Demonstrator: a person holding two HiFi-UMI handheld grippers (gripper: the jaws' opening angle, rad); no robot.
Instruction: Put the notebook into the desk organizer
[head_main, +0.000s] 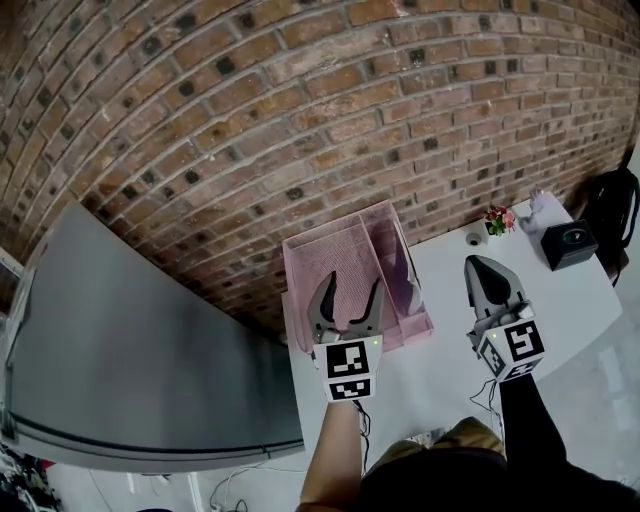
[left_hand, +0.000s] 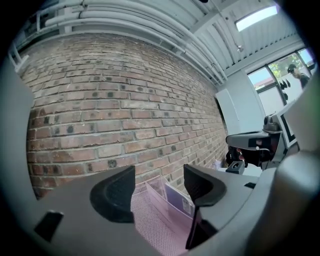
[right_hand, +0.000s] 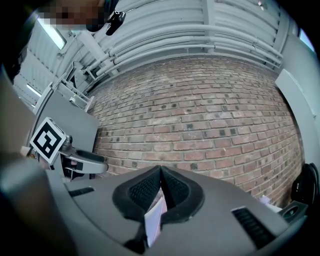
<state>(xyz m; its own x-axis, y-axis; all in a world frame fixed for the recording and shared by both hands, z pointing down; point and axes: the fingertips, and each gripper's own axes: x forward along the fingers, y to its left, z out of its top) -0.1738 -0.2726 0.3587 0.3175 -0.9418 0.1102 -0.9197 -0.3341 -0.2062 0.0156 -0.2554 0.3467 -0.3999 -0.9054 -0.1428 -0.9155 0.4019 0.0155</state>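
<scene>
The left gripper (left_hand: 159, 187) has its jaws spread wide, with nothing between them. Its black pads (left_hand: 114, 192) are smooth and rounded. Through the gap shows the desk organizer (left_hand: 150, 225), a pink tray of fine wire mesh with upright dividers. The notebook (left_hand: 178, 199) stands on edge in one of its slots. It is lavender, with a small white label on the cover.

The right gripper (right_hand: 160, 175) has its jaws pressed together, the black cross-hatched pads (right_hand: 145, 190) meeting at their tips. A pale sliver (right_hand: 154, 220) sits in the slit below them; whether it is a sheet cannot be told.

The organizer rests on a white table (head_main: 450, 330) against a rough red-brown brick wall (left_hand: 125, 100). The right gripper hangs over bare tabletop, well apart from the tray. Near the table's far end stand a small potted plant (head_main: 497, 219) and a black box (head_main: 568, 243).
</scene>
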